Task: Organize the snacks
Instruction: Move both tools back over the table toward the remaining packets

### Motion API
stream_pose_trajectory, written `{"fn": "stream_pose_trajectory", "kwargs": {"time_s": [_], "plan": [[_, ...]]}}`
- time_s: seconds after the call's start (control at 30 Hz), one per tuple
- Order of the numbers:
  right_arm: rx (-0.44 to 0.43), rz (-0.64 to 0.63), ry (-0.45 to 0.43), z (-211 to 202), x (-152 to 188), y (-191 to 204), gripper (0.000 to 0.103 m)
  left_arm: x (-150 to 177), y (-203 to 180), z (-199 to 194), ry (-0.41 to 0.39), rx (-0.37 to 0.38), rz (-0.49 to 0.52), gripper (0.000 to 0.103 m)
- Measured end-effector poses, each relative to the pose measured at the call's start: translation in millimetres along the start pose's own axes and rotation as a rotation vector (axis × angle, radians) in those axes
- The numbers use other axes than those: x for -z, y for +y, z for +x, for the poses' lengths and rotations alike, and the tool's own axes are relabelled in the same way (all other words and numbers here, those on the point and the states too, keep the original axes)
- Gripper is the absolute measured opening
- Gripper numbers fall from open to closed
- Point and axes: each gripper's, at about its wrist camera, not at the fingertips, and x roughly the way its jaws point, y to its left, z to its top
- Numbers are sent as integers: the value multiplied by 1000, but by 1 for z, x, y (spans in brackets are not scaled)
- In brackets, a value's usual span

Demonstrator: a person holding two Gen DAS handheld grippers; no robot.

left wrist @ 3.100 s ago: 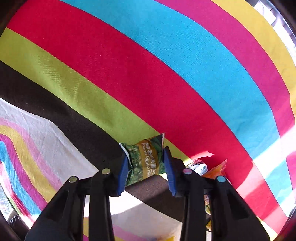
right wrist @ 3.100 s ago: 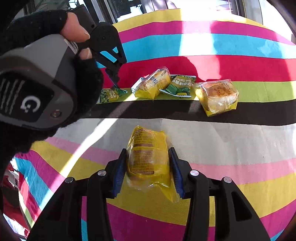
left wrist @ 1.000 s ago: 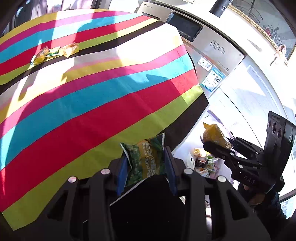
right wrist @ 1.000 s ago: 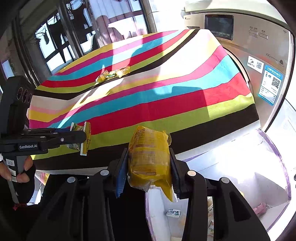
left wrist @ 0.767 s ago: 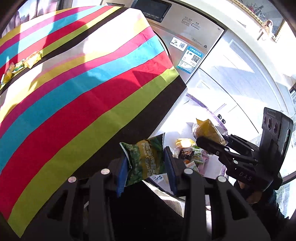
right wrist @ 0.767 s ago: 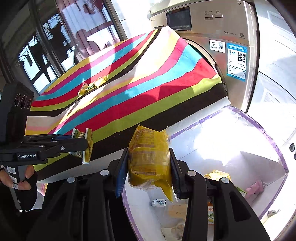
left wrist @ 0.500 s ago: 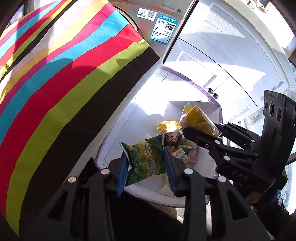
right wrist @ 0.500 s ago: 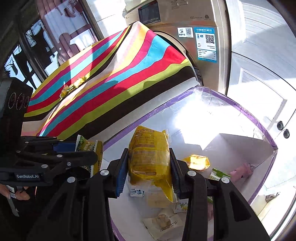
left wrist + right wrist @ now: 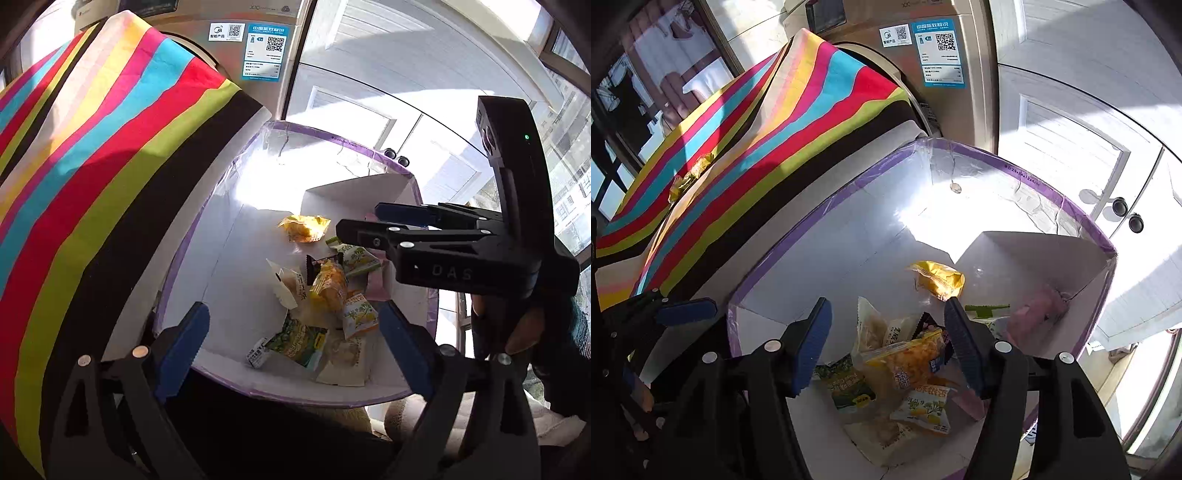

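My left gripper (image 9: 291,325) is open and empty above the near side of a white box with a purple rim (image 9: 207,206). My right gripper (image 9: 886,325) is open and empty above the same box (image 9: 1015,166); it also shows in the left wrist view (image 9: 360,221). The green pea packet (image 9: 297,341) lies on the box floor near its front, also in the right wrist view (image 9: 846,387). The yellow cake packet (image 9: 328,284) lies on the pile of several snacks (image 9: 908,358).
A striped cloth covers the table (image 9: 92,147) to the left of the box. A few snacks (image 9: 690,173) lie far off on it. A washing machine (image 9: 923,48) and white cabinet doors (image 9: 1089,147) stand behind the box.
Both grippers have opened over the box. The green pea packet and the yellow cake packet have dropped out of the jaws into the box.
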Motion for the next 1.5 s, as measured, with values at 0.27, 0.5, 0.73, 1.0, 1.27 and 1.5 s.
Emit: {"fn": "stream_pose_trajectory", "kwargs": {"time_s": [0.27,0.5,0.73,1.0,1.27,1.5], "plan": [[-95,-215,17,16,-19,84,84,40,138,-93,-207,-226,-283,101],[-175,-621,-19,44,-32,210,87,106,291,-168,-292,-602,-581,101],[-279,-934,-26,104,-79,336,87,133,415,-190,-265,-742,-833,101],[-349,-1028,-2,177,-165,442,87,139,431,-185,-272,-662,-852,101],[-402,-1404,50,224,-192,530,87,148,428,-191,-337,-621,-885,101],[-454,-1606,186,266,-217,565,87,152,426,-192,-357,-605,-893,101]]}}
